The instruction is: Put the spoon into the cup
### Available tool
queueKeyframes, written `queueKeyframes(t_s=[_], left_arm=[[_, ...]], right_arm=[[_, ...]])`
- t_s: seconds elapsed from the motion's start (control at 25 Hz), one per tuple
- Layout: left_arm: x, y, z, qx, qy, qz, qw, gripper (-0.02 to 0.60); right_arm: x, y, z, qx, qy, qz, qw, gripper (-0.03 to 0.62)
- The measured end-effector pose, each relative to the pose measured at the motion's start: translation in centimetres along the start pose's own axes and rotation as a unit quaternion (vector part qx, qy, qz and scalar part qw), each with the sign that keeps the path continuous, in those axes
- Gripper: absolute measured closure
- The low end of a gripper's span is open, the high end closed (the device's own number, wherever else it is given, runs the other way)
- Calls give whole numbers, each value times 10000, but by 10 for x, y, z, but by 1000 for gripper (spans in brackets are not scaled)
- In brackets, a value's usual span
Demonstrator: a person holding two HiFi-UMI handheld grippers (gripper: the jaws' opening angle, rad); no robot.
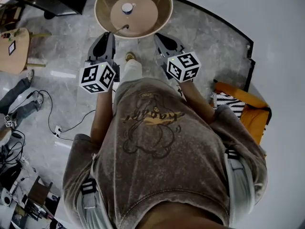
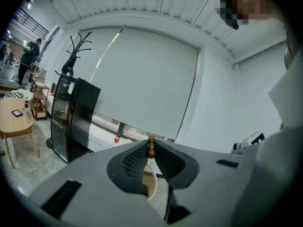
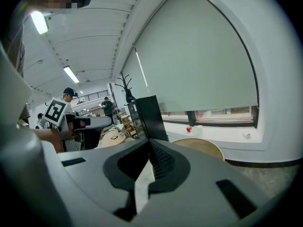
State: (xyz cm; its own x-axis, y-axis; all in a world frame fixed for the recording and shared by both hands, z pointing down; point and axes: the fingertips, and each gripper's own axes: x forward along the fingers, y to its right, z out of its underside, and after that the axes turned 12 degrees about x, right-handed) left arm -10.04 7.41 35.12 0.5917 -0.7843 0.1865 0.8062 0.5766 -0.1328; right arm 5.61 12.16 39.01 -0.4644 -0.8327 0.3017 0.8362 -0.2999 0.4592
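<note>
A white cup (image 1: 127,7) stands in the middle of a round wooden table (image 1: 145,14) ahead of me. My left gripper (image 1: 113,34) is at the table's near edge, shut on a thin brown spoon (image 1: 122,28) that sticks out over the rim. In the left gripper view the spoon's beaded handle (image 2: 151,148) shows pinched between the dark pads of the left gripper (image 2: 151,151). My right gripper (image 1: 158,36) hovers beside it at the near right rim, shut with nothing in it. In the right gripper view the right gripper (image 3: 150,145) points past the table (image 3: 201,148).
An orange seat with a striped cushion (image 1: 238,106) stands to the right. At the left are a small wooden table (image 1: 14,49) and cables (image 1: 57,123) on the marble floor. A black cabinet (image 2: 73,117) and coat rack (image 2: 75,51) stand by the window blind.
</note>
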Motion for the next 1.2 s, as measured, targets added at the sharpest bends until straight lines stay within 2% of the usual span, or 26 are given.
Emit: queueKeyframes(t_s=[0.24, 0.68, 0.96, 1.2], left_arm=[[31, -29, -20, 38, -38, 168, 9998, 526], [100, -74, -39, 155, -172, 719, 9971, 526], [129, -90, -48, 203, -189, 817, 9963, 526], [145, -96, -50, 216, -228, 780, 9965, 526]], right_arm=[[35, 1, -25, 36, 88, 107, 9999, 577], [104, 19, -68, 136, 344, 501, 9981, 576], [125, 29, -84, 156, 389, 645, 9970, 577], [139, 37, -95, 133, 374, 609, 9974, 576]])
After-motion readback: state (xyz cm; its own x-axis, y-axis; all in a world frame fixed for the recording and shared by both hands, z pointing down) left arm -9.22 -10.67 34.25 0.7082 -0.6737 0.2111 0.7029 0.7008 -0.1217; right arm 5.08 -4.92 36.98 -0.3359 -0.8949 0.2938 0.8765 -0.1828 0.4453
